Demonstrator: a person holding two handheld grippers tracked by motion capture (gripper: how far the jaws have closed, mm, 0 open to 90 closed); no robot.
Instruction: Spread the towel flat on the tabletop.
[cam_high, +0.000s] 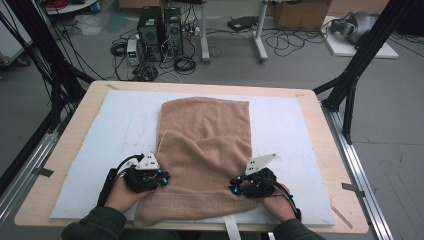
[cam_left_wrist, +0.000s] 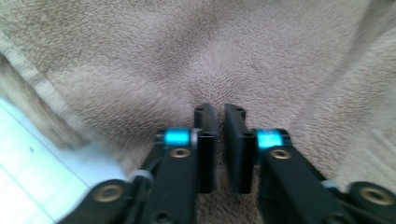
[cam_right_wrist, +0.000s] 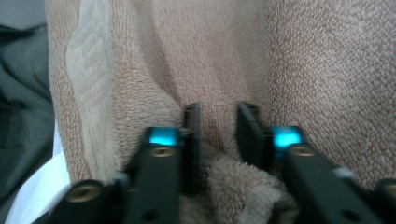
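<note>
A tan towel (cam_high: 205, 145) lies lengthwise on the white mat (cam_high: 290, 125), and its near part is folded over into a raised hump. My left gripper (cam_high: 162, 177) sits at the towel's left edge near the front. In the left gripper view its jaws (cam_left_wrist: 219, 109) stand almost together, and the towel's pile (cam_left_wrist: 187, 46) puckers toward their tips. My right gripper (cam_high: 235, 187) is at the right edge. In the right gripper view it (cam_right_wrist: 219, 109) has a thick fold of towel (cam_right_wrist: 327, 70) pinched between its jaws.
The mat covers a wooden table (cam_high: 322, 130) with rounded corners. A person's hands and dark sleeves (cam_high: 100, 222) come in at the front edge. Black frame poles (cam_high: 360, 55) stand at both sides. Computers (cam_high: 160, 32) and cables lie on the floor beyond.
</note>
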